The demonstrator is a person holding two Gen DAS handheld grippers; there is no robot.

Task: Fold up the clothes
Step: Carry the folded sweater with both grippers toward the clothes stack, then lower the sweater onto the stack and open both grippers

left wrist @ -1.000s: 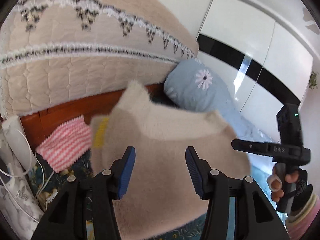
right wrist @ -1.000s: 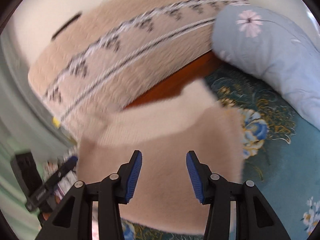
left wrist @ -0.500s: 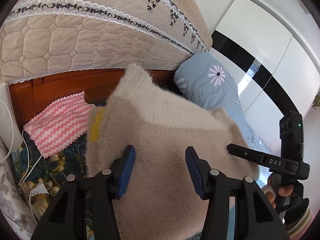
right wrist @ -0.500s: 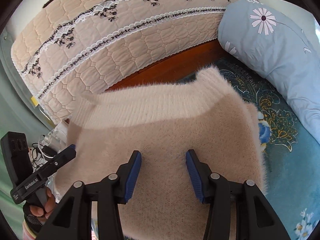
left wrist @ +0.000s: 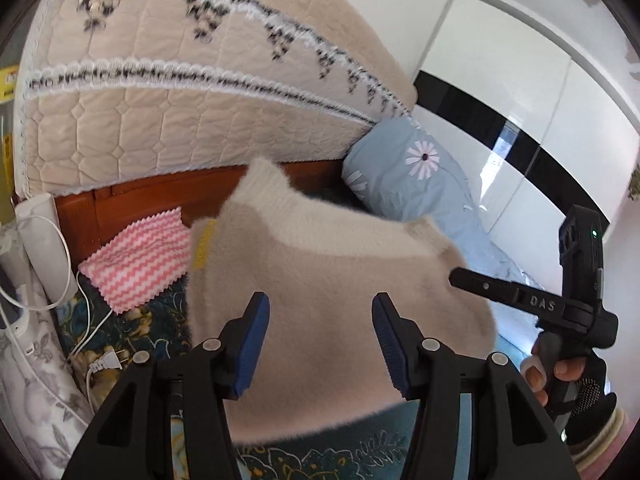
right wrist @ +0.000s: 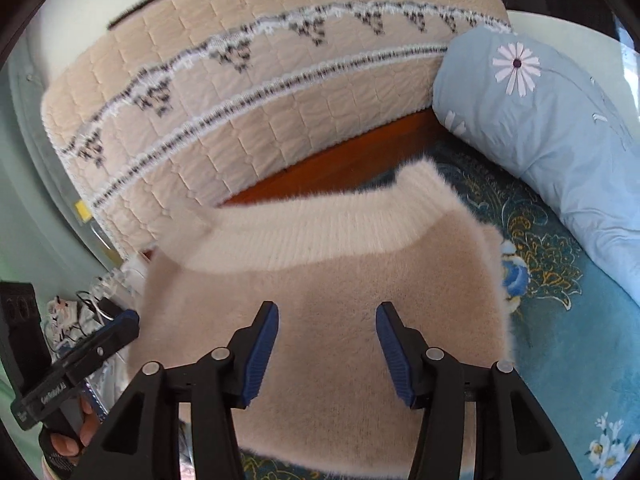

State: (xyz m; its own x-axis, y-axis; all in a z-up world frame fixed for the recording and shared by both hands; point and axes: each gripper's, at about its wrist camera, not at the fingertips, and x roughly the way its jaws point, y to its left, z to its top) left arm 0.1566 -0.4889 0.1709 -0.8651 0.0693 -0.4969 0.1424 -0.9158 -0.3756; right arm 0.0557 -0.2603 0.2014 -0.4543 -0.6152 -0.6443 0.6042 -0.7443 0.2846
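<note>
Left wrist view: your left hand-held gripper [left wrist: 320,340] stands open, its blue pads clear of the fuzzy beige sweater [left wrist: 328,272] lying just ahead on the bed [left wrist: 132,320]. Pink zigzag cloth [left wrist: 136,258] to its left.

Right wrist view: your right hand-held gripper [right wrist: 326,350], jaws lately widening, holds nothing; the sweater [right wrist: 320,288] lies ahead. Judged light, limp, plush; take it at the ribbed band [right wrist: 320,236] or an outer edge.

- Bright daylight fills both views, with glare on the glossy white wardrobe [left wrist: 500,92].
- The fluffy sweater [left wrist: 340,300] is motion-blurred.
- Fisheye bending; black corners.
</note>
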